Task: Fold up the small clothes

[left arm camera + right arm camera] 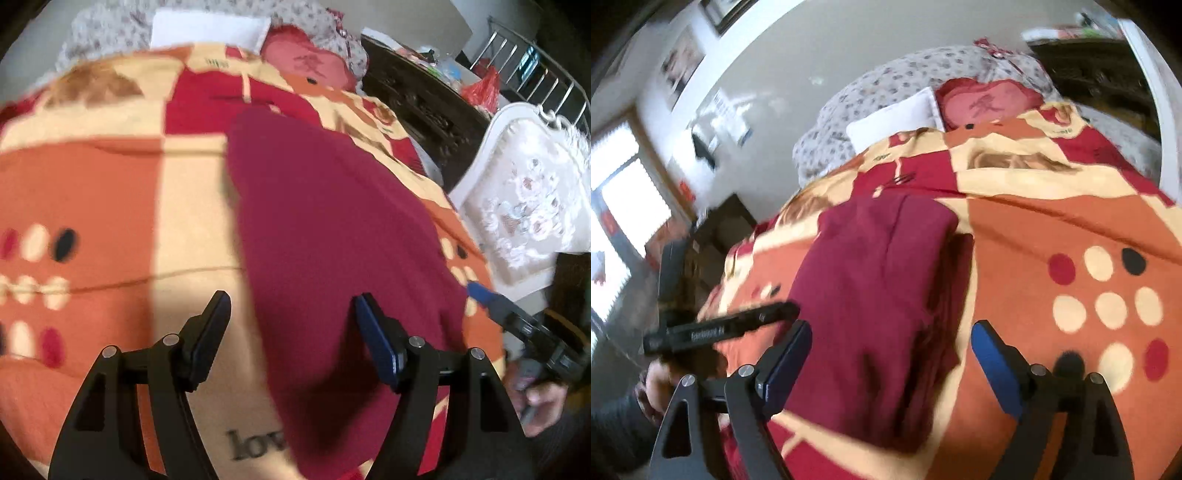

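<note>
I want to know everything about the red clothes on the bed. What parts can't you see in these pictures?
- Left wrist view: the near end of the maroon garment is hidden behind the open left gripper.
- Right wrist view: motion blur smears the garment's folds, so the layers cannot be counted.
- Both views: its underside lies against the patterned blanket, unseen.
- Word printed on the blanket: partly covered by the garment.

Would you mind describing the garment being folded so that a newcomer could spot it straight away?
Start from the bed covered by a patchwork blanket of orange, cream and red blocks with dots. Lying on that blanket, in front of both open tools, is the maroon garment, a long folded strip running toward the pillows. It is the only plain, single-colour cloth there; everything around it is patterned.
</note>
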A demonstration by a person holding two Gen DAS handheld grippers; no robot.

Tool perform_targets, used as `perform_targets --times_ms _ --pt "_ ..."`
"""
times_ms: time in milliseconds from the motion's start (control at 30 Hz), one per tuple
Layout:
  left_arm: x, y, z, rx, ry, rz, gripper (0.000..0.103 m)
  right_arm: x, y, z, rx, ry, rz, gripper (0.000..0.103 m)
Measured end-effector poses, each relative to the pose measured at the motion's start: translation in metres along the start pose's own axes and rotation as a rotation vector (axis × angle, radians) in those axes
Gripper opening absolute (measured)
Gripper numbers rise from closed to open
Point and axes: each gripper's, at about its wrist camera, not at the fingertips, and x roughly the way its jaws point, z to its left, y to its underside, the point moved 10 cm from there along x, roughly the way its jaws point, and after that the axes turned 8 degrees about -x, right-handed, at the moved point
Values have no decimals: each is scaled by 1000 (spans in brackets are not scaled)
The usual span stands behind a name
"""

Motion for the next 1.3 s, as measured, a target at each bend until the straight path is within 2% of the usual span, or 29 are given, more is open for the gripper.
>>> perform_targets --times_ms 33,100,133,267,333,433,533,700,767,833,933,1133,1300 --pt "7 2 -5 -5 22 11 71 9 -1 -2 24 -22 11 86" --pt "12 3 -7 10 -4 -17 76 35 -2 -5 62 -69 53 86" --pt "15 4 -8 10 1 -19 80 43 -1 -8 72 -63 68 86" --pt "26 10 -1 -43 43 18 82 75 5 -27 124 -58 127 86" --pt "26 8 2 -48 60 15 83 80 5 -28 139 -95 112 86" --pt "27 8 1 -32 58 7 83 78 0 -16 97 -138 87 69" --pt "28 9 2 -34 68 4 84 78 0 -18 74 -150 88 64" --pt "31 9 1 -30 48 -8 84 85 10 -32 178 -207 106 67" --pt "28 9 -1 -27 39 -7 81 82 8 -27 173 -218 104 63" --pt "23 7 -4 -11 22 -21 63 74 4 -21 137 -200 91 53" --pt "7 5 -13 24 -39 -62 47 63 -5 -8 96 -185 76 46" --pt "-48 -15 -14 40 -113 -173 46 51 -42 41 4 -220 30 45" --pt "-76 -40 17 72 -219 -220 46 82 -61 81 -26 -255 33 45"
